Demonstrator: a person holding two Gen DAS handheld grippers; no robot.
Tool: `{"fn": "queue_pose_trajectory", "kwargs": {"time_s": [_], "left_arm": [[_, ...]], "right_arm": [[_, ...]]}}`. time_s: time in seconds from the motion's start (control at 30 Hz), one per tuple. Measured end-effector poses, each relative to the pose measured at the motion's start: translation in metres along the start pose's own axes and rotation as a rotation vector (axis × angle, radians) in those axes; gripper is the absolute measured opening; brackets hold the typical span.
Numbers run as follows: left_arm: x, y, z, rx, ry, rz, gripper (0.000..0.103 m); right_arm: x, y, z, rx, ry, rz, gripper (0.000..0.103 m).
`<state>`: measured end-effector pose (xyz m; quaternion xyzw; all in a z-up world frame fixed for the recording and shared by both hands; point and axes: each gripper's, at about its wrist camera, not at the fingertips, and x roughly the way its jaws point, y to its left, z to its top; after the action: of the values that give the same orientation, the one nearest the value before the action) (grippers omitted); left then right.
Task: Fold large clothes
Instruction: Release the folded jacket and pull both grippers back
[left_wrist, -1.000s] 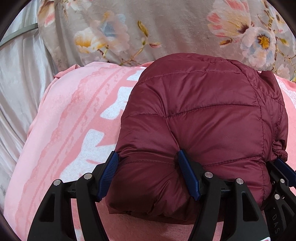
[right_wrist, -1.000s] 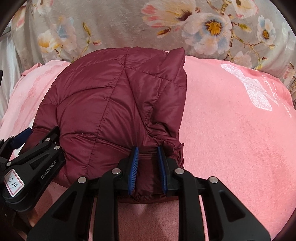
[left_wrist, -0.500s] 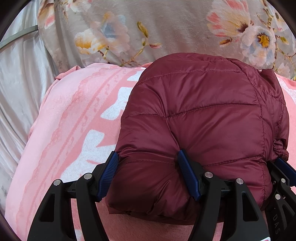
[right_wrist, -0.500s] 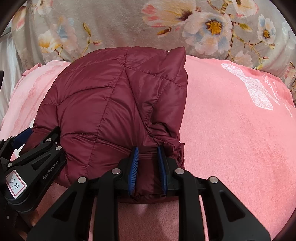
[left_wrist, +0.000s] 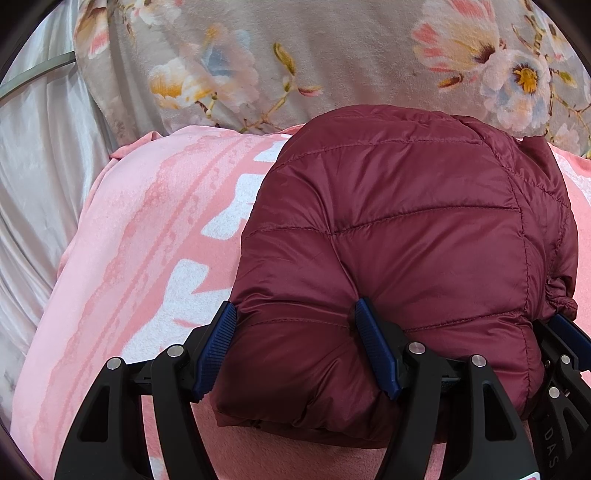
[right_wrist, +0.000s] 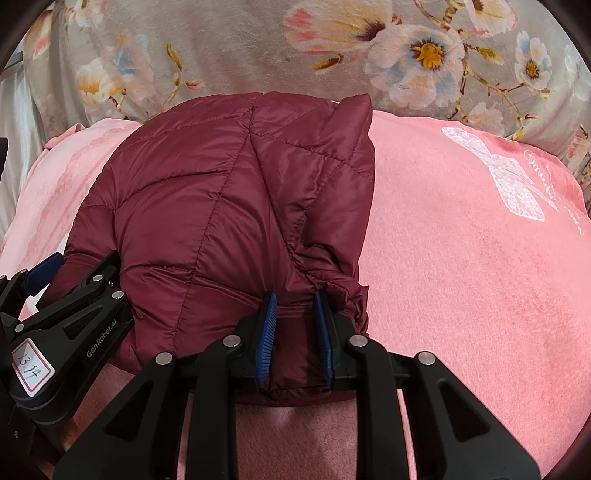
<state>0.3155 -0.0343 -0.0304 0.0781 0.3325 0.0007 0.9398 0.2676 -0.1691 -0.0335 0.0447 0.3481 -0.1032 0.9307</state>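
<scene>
Nothing moved since before, left tool (left_wrist: 299, 347) and right tool (right_wrist: 295, 339) both clamping folded maroon jacket (left_wrist: 406, 240), on pink blanket (right_wrist: 480, 277).

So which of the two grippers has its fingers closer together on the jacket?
The right gripper: it pinches a narrow fold of the maroon jacket, while the left gripper spans a wide, puffy section.

Both wrist cams sit close behind their own claws, looking forward; both catch the maroon jacket (left_wrist: 406, 229) ahead.
</scene>
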Motion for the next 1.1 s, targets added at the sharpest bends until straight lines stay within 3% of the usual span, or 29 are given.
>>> {"fn": "queue_pose_trajectory", "kwargs": {"time_s": [0.5, 0.67, 0.73, 0.8, 0.9, 1.0, 1.1], "left_arm": [[-0.001, -0.001, 0.002, -0.003, -0.002, -0.004, 0.065], [-0.008, 0.028, 0.016, -0.095, 0.023, -0.12, 0.064], [-0.015, 0.041, 0.033, -0.128, -0.001, -0.132, 0.064], [-0.016, 0.045, 0.053, -0.115, -0.024, -0.103, 0.064], [0.004, 0.039, 0.079, -0.095, 0.016, -0.085, 0.064], [0.027, 0.027, 0.088, -0.101, 0.083, -0.107, 0.064], [0.044, 0.015, 0.085, -0.081, 0.1, -0.083, 0.067]], "right_arm": [[-0.002, -0.001, 0.0, 0.011, -0.006, 0.014, 0.02], [-0.022, -0.027, 0.02, 0.097, -0.048, 0.073, 0.02], [-0.025, -0.035, 0.037, 0.114, -0.058, 0.084, 0.021], [-0.021, -0.042, 0.055, 0.137, -0.054, 0.1, 0.021], [0.0, -0.049, 0.079, 0.175, -0.016, 0.121, 0.022], [0.025, -0.049, 0.089, 0.181, 0.029, 0.111, 0.022], [0.048, -0.045, 0.085, 0.166, 0.071, 0.106, 0.022]]}}
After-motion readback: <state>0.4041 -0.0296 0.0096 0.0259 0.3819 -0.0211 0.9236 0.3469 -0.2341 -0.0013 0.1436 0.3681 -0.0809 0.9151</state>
